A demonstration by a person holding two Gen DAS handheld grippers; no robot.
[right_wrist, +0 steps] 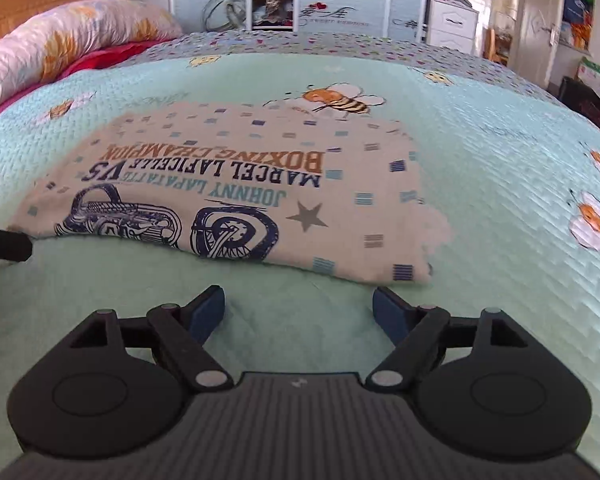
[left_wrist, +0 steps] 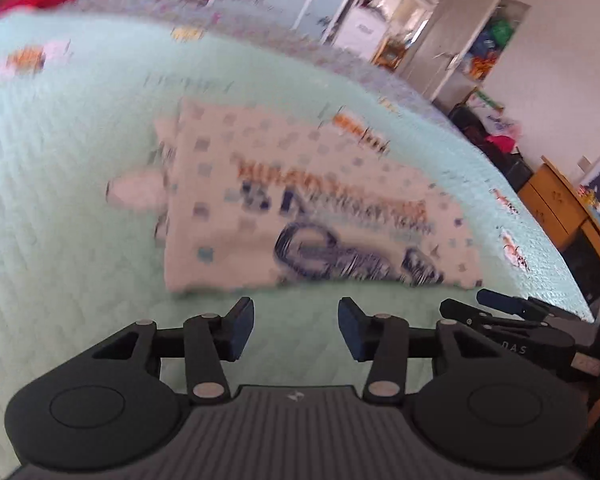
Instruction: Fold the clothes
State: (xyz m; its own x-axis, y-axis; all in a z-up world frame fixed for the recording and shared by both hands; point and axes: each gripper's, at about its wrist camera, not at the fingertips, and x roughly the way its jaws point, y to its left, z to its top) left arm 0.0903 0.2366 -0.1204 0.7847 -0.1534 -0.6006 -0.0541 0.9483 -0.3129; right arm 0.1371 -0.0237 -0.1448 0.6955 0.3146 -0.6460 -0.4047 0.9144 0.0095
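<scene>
Left wrist view is smeared with blur, yet the main things read well enough. At the far left lies the mint-green quilted bedspread (left_wrist: 60,200) covering the bed, and on it, near the middle, rests the folded cream cotton shirt with small blue squares and a navy print (left_wrist: 292,200), flat on the cover with a pale sleeve end poking out on its left side. Just below the shirt's near edge hovers the left claw (left_wrist: 296,328), its two blue-padded fingers spread apart with nothing between them (only bedspread shows in the gap). Further right, beside it and low over the bed edge, part of the right claw (left_wrist: 500,304) comes into this picture. At the far right stands an orange wooden cabinet (left_wrist: 560,204).

Right wrist view is sharp. At the left sits a long floral satin pillow in pink and orange (right_wrist: 60,40) against a wooden headboard, with a red cloth under it. A black finger of the left claw touches the shirt's left corner at the frame edge. The shirt (right_wrist: 240,184) lies in the middle of the bedspread (right_wrist: 500,160), its lettering upside down from here, reading "BOXING CHAMPION". The right claw (right_wrist: 299,312) is held just short of the shirt's near fold, fingers spread wide and holding nothing. A printed bee (right_wrist: 336,100) shows beyond the shirt, others at right.
</scene>
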